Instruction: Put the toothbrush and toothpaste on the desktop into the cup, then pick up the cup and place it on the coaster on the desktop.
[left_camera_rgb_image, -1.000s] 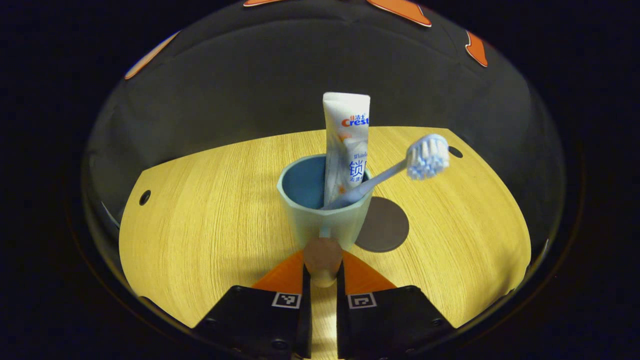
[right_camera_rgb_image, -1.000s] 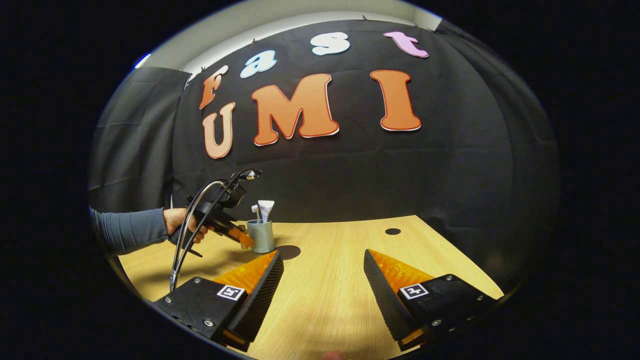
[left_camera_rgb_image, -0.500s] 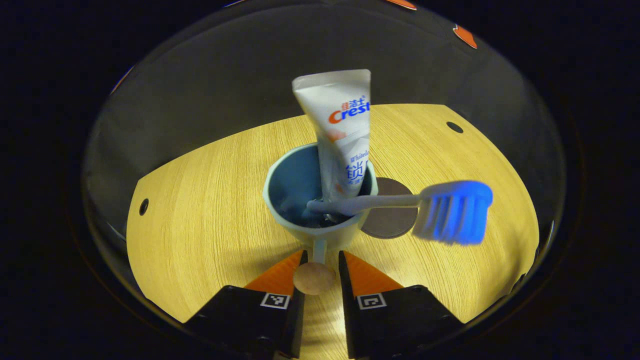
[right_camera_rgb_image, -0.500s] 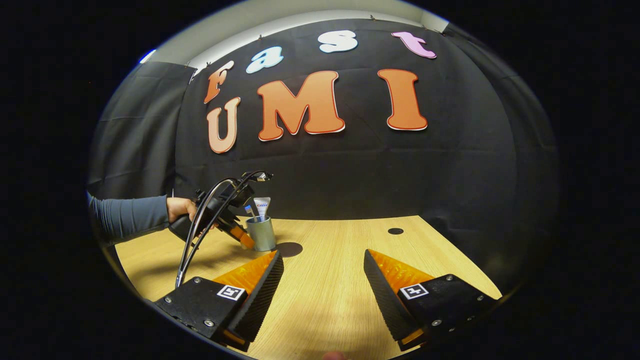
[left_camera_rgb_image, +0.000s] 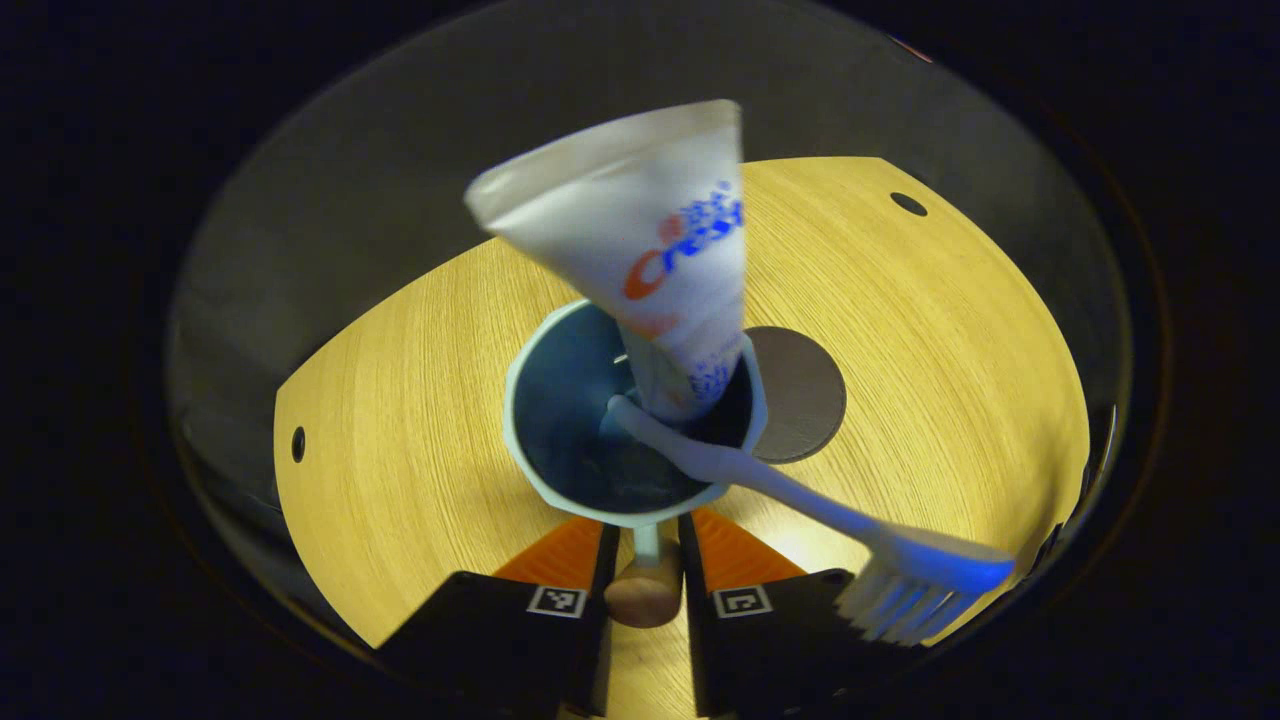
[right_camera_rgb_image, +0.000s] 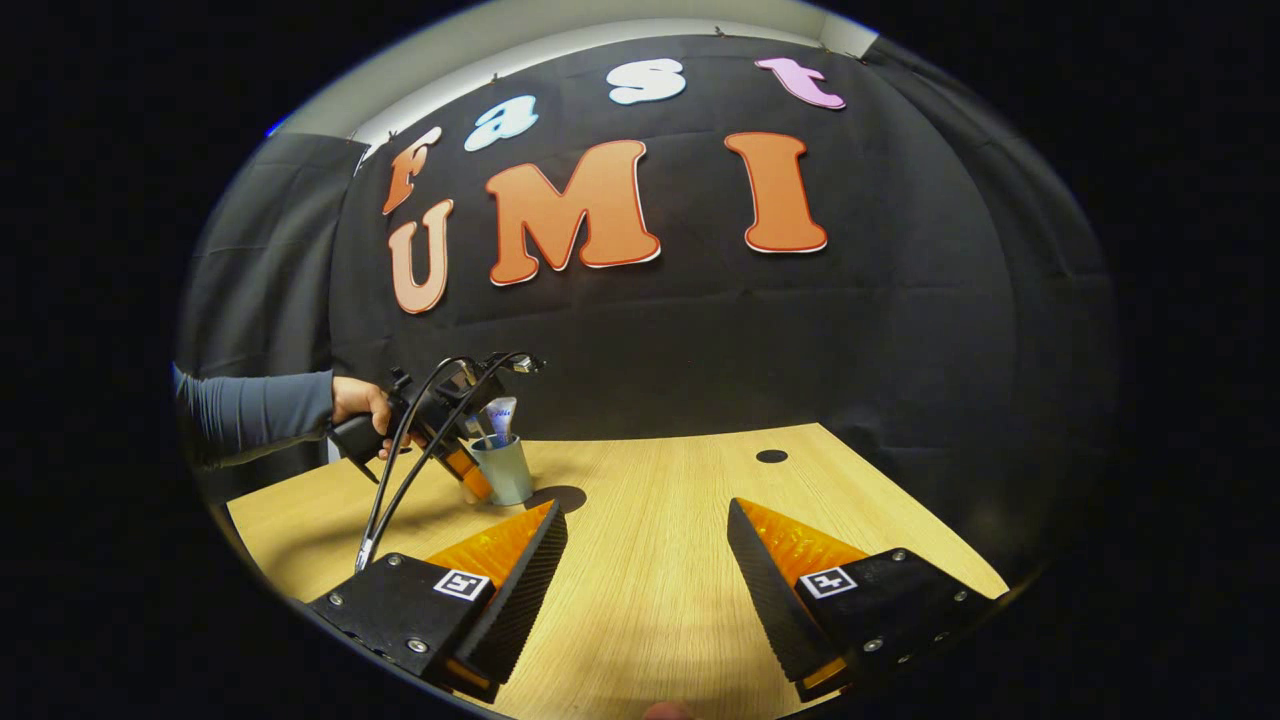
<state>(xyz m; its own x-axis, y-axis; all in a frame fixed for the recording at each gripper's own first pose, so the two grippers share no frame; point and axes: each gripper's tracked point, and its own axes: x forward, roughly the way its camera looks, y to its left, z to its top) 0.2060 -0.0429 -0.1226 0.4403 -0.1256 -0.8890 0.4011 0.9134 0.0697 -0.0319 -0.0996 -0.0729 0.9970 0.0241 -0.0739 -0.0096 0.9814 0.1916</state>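
Both the toothbrush (left_camera_rgb_image: 800, 500) and toothpaste (left_camera_rgb_image: 650, 250) stand in the cup (left_camera_rgb_image: 560, 420), so step 1 looks done. The left gripper (left_camera_rgb_image: 645, 560) clamps the cup's handle (left_camera_rgb_image: 646, 592), carrying it tilted beside the coaster (left_camera_rgb_image: 800, 395); setting down remains. The right gripper (right_camera_rgb_image: 648, 560) idles, jaws apart, over the table (right_camera_rgb_image: 650, 480).

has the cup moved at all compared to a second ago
Yes. In the right gripper view the cup, held by the left gripper, has lifted off the desktop, and it tilts toward the coaster.
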